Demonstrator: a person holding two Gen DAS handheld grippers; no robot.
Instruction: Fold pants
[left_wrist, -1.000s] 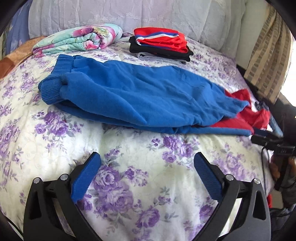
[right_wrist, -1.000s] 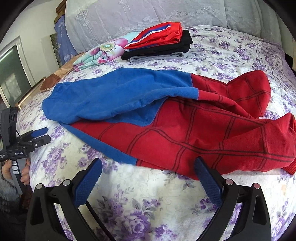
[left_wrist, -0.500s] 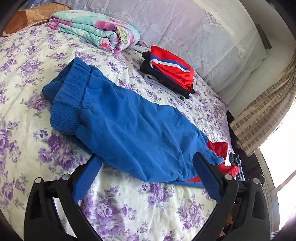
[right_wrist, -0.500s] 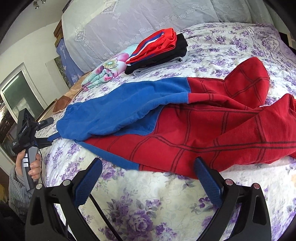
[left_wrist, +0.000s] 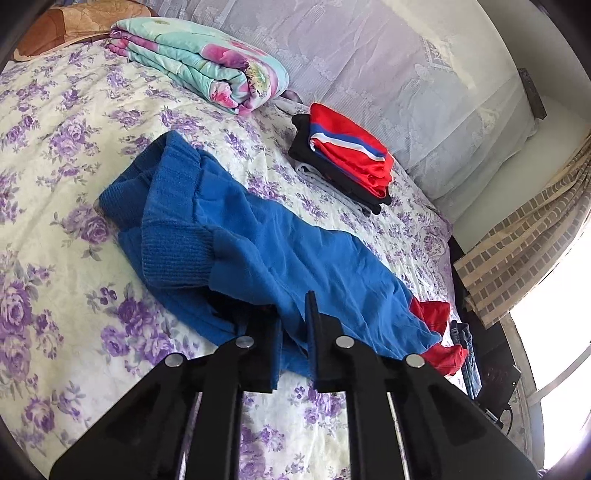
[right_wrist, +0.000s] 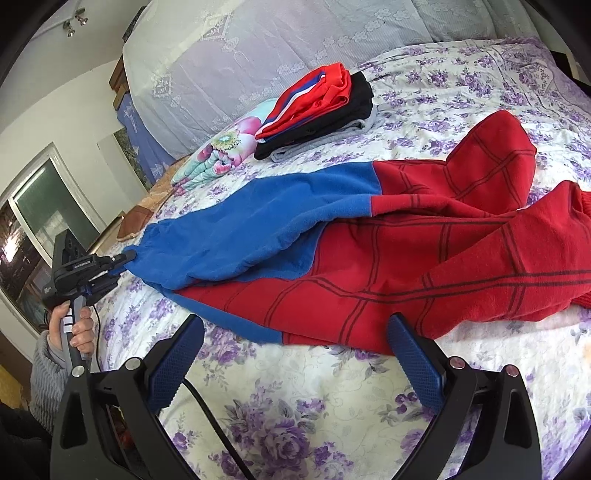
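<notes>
Blue and red fleece pants (right_wrist: 369, 251) lie stretched across the flowered bed. The blue waist end (left_wrist: 229, 236) is near me in the left wrist view; the red legs (right_wrist: 491, 243) with dark lines lie to the right in the right wrist view. My left gripper (left_wrist: 293, 325) is shut on the blue near edge of the pants; it also shows in the right wrist view (right_wrist: 123, 258), pinching the blue waist end. My right gripper (right_wrist: 295, 343) is open and empty, just in front of the pants' near edge where blue meets red.
A stack of folded red, black and grey clothes (left_wrist: 347, 162) lies near the pillows. A folded floral blanket (left_wrist: 207, 66) lies at the head of the bed. A lace cover (right_wrist: 295, 48) drapes the pillows. A curtain (left_wrist: 524, 258) and a window are at the bed's side.
My left gripper moved forward to the blue waist end and shut on its edge. The right gripper stayed open and shifted slightly closer to the pants.
</notes>
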